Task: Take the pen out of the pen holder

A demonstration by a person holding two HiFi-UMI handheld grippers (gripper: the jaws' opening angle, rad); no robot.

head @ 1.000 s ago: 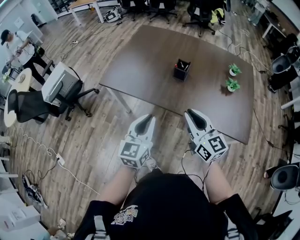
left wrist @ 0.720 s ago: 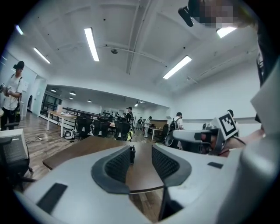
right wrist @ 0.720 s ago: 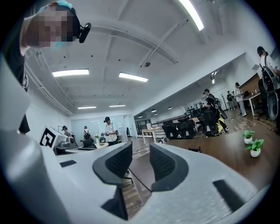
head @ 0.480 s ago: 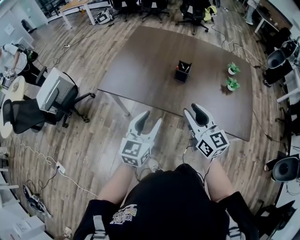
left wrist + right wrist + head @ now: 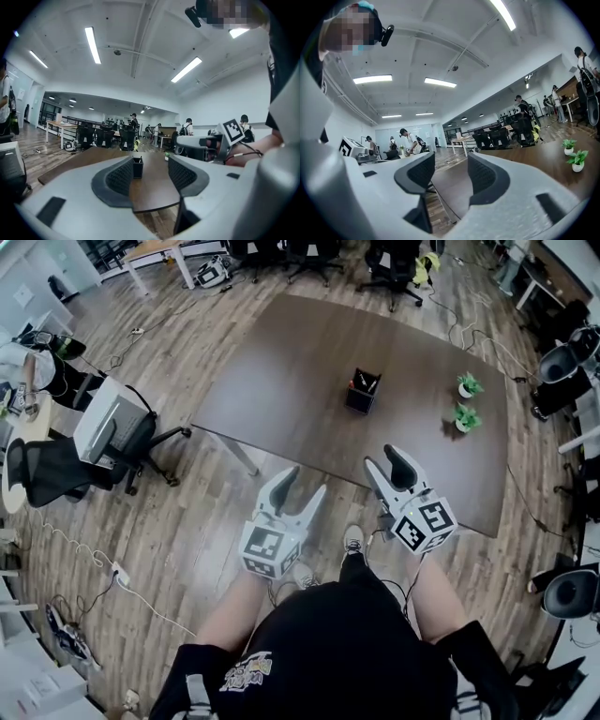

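A black pen holder (image 5: 362,391) with pens (image 5: 368,382) standing in it sits near the middle of a dark brown table (image 5: 281,381). My left gripper (image 5: 302,486) hangs over the wooden floor just short of the table's near edge, its jaws opening with nothing between them. My right gripper (image 5: 389,465) reaches the near edge, jaws likewise opening and empty. In the left gripper view the pen holder (image 5: 137,167) shows far off between the jaws of the left gripper (image 5: 150,171). The right gripper view shows the right gripper (image 5: 451,173) framing bare tabletop.
Two small potted plants (image 5: 469,383) (image 5: 463,416) stand on the table's right part, also in the right gripper view (image 5: 568,146). An office chair (image 5: 112,427) stands left of the table, more chairs (image 5: 394,263) at its far end. Cables lie on the floor.
Both grippers' jaws have spread from nearly shut to wide apart. Both have drifted slightly toward the table edge, and a shoe now shows between them.
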